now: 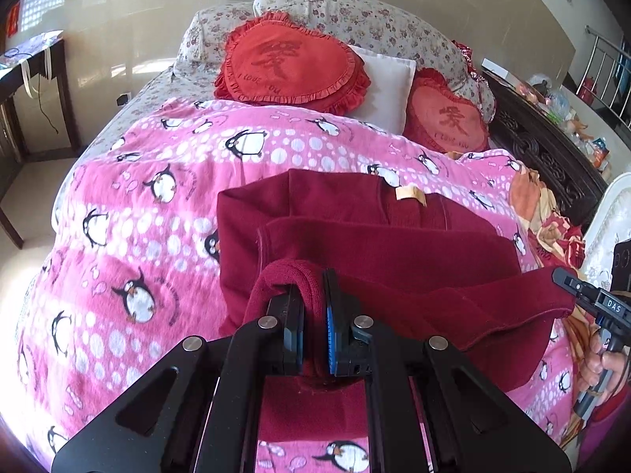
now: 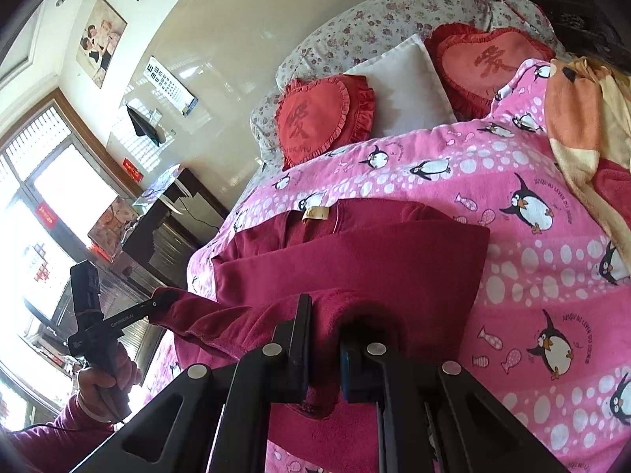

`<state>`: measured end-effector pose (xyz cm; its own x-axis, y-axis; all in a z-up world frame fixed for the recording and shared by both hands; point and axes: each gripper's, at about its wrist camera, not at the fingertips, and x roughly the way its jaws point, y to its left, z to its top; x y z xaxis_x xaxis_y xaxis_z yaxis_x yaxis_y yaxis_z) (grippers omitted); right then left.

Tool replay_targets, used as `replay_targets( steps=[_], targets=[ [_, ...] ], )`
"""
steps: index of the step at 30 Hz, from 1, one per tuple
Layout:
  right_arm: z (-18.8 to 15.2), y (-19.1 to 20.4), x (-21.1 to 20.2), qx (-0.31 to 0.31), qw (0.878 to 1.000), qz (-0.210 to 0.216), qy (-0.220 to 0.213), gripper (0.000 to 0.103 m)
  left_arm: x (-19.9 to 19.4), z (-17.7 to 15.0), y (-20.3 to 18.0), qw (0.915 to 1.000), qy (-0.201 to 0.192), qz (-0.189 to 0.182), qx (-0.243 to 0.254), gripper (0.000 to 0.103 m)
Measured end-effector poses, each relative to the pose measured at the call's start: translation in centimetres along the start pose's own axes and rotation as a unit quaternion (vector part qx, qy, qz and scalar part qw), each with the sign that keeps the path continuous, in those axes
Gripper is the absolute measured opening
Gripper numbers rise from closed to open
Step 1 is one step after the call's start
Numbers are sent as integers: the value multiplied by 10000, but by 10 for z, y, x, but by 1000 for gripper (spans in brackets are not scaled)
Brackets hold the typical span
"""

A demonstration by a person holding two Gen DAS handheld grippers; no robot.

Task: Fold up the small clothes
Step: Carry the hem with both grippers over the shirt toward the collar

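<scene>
A pink penguin blanket (image 1: 165, 165) covered the bed; two red heart cushions (image 1: 290, 65) flanked a white pillow (image 1: 386, 86) before floral pillows (image 1: 355, 15).

Bright daylight; window (image 2: 47, 205) blown out; fisheye edges warped, dark.

Both wrist views look close along their fingers, seemingly toward shared pillows (image 1: 292, 67).

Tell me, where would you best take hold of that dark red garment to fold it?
By its near hem, at the two corners, coming from the near side of the bed. The dark red garment lies flat with its tan label at the far end, so the near edge is free. The left gripper and right gripper already pinch it there.
</scene>
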<state>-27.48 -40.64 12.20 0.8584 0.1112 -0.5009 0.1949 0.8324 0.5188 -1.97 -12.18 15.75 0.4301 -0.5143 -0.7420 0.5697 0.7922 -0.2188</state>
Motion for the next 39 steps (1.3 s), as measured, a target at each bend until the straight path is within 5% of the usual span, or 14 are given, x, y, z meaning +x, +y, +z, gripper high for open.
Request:
replay_targets(
  steps=[28, 39],
  targets=[
    [63, -31, 65, 247, 9993, -266, -90, 10, 62, 59, 24, 9985, -40, 91, -529, 7],
    [68, -64, 93, 966, 9952, -139, 118, 10, 100, 65, 40, 9959, 265, -109, -856, 8]
  ],
)
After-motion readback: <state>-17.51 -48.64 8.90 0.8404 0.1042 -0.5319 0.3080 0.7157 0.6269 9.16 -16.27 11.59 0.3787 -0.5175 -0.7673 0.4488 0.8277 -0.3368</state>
